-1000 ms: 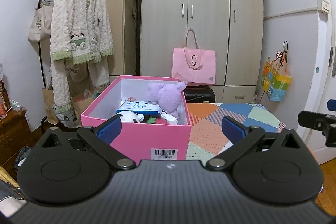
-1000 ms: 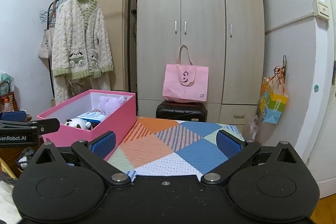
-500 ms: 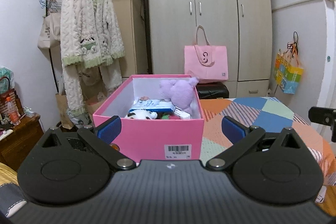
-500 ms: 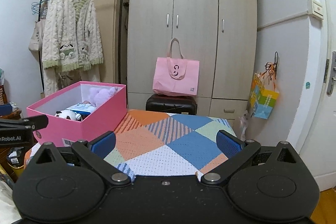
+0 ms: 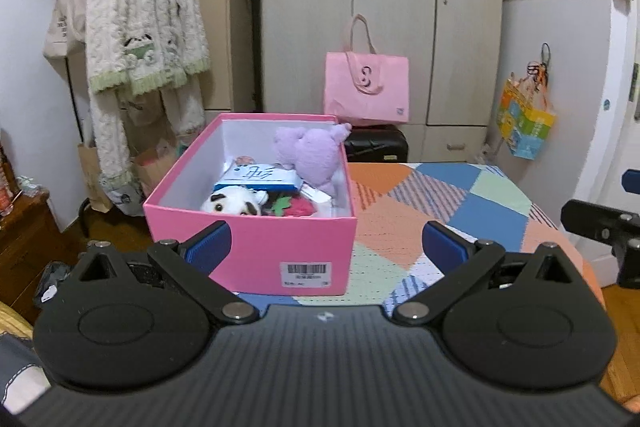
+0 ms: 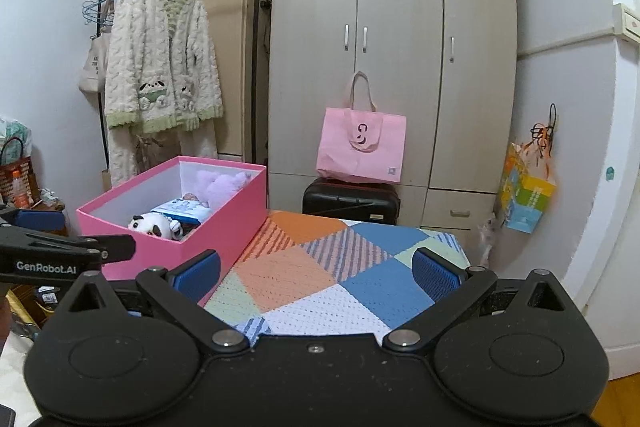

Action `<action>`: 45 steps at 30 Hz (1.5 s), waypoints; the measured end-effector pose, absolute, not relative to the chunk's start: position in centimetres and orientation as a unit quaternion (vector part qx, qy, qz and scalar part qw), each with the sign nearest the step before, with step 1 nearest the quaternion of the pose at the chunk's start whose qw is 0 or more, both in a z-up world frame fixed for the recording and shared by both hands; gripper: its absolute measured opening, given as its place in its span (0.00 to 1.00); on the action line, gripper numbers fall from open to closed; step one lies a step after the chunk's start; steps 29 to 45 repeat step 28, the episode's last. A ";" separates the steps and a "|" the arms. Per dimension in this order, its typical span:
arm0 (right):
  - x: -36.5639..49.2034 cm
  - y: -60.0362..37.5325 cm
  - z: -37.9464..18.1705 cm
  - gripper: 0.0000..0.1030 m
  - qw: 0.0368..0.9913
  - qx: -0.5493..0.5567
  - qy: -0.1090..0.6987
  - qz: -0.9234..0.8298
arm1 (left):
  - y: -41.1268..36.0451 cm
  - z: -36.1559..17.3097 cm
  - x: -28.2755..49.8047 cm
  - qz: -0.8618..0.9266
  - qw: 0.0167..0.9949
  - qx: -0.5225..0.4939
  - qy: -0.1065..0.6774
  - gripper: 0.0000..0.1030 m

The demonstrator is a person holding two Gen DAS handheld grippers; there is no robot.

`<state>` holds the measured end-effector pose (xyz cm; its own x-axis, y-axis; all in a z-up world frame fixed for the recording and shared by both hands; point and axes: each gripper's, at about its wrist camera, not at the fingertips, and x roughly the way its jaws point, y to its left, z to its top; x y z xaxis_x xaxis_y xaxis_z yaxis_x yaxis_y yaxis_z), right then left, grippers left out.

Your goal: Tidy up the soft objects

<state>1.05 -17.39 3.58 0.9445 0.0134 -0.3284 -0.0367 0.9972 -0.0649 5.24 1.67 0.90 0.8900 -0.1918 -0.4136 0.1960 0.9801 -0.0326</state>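
On the far left a cream fleece robe with green trim and panda pockets [image 5: 140, 27] hangs from a black clothes rail, well behind everything I hold. My left claw [image 5: 326, 243] hovers with its blue-padded fingers [image 5: 208, 247] spread wide and nothing between them, pointed at the open pink cardboard box with a barcode label [image 5: 256, 251], which sits on the left part of the patchwork knitted cover in orange, blue and mint [image 5: 460, 195]. Inside the box, nearest me, lies a small black-and-white panda plush [image 5: 234, 203], touching a red and green soft piece [image 5: 296, 207] just to its right; behind them a flat blue-and-white packet [image 5: 258, 179] rests across the middle, and a lilac plush toy [image 5: 310, 155] leans against the right wall toward the back, its ear poking over the rim. Beyond the box a pink tote bag [image 5: 366, 89] stands on a black suitcase [image 5: 376, 147] before the pale grey wardrobe [image 5: 380, 7]. Further right, my right claw [image 6: 316, 275] hangs over the bare cover beside the box, its fingers likewise held far apart and gripping nothing. A colourful paper bag [image 6: 526, 197] hangs on the white wall at the far right.
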 end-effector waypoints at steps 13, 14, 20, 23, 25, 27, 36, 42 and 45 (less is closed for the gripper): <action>2.0 -17.6 3.7 1.00 0.988 -0.036 0.149 -0.002 | 0.4 1.6 4.8 -0.097 0.982 0.047 0.156 1.00; 2.0 -17.6 3.7 1.00 0.988 -0.036 0.149 -0.002 | 0.5 1.5 4.8 -0.097 0.982 0.043 0.153 1.00; 2.4 -17.8 3.4 1.00 0.987 -0.037 0.153 -0.002 | 1.4 1.0 5.5 -0.111 0.981 -0.002 0.159 1.00; 2.7 -18.1 3.4 1.00 0.987 -0.036 0.154 -0.004 | 1.4 1.0 5.6 -0.114 0.981 -0.004 0.156 1.00; 3.0 -18.2 3.4 1.00 0.987 -0.035 0.154 -0.006 | 1.4 1.1 5.5 -0.113 0.982 -0.004 0.154 1.00; 3.3 -18.4 3.4 1.00 0.987 -0.034 0.155 -0.007 | 1.2 1.1 5.5 -0.114 0.981 -0.003 0.154 1.00; 3.4 -18.4 3.4 1.00 0.987 -0.034 0.155 -0.007 | 1.2 1.1 5.4 -0.114 0.982 -0.002 0.154 1.00; 3.4 -18.4 3.4 1.00 0.987 -0.034 0.155 -0.007 | 1.2 1.1 5.4 -0.114 0.982 -0.002 0.154 1.00; 3.4 -18.4 3.4 1.00 0.987 -0.034 0.155 -0.007 | 1.2 1.1 5.4 -0.114 0.982 -0.002 0.154 1.00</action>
